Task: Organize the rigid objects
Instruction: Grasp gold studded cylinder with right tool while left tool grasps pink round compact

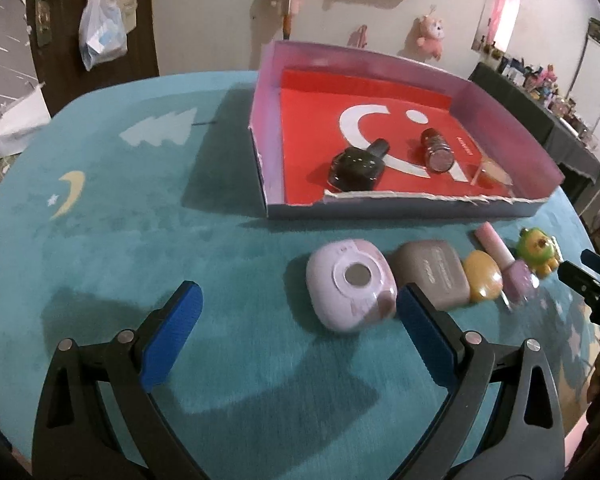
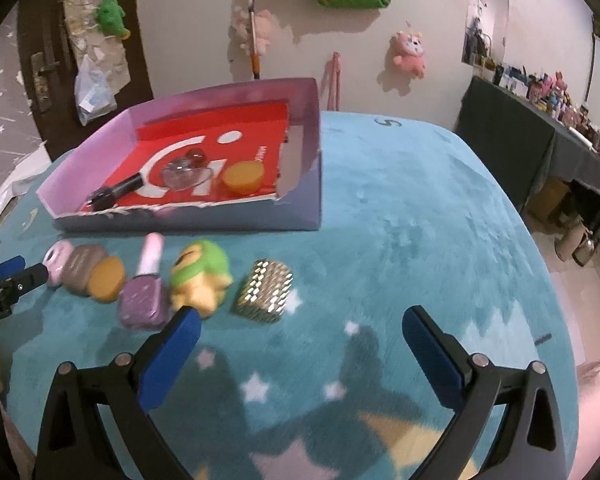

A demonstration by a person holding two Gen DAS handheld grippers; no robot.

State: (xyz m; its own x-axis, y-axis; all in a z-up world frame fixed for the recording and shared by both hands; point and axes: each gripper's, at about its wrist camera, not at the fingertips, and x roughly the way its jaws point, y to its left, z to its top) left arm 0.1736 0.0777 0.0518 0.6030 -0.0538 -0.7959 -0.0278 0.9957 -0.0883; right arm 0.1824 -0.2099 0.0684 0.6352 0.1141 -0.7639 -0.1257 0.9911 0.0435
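Both the left gripper (image 1: 298, 322) and right gripper (image 2: 300, 346) stand wide open and empty. The rounded pink plastic case (image 1: 350, 286) lies on the teal plush surface (image 1: 140, 240), near the purple cardboard tray (image 1: 512, 128). Recommendation: centre the left gripper over the case before closing.

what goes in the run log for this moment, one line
left gripper: open, empty | right gripper: open, empty | box: dark bottle inside | table: pink case, frog toy waiting
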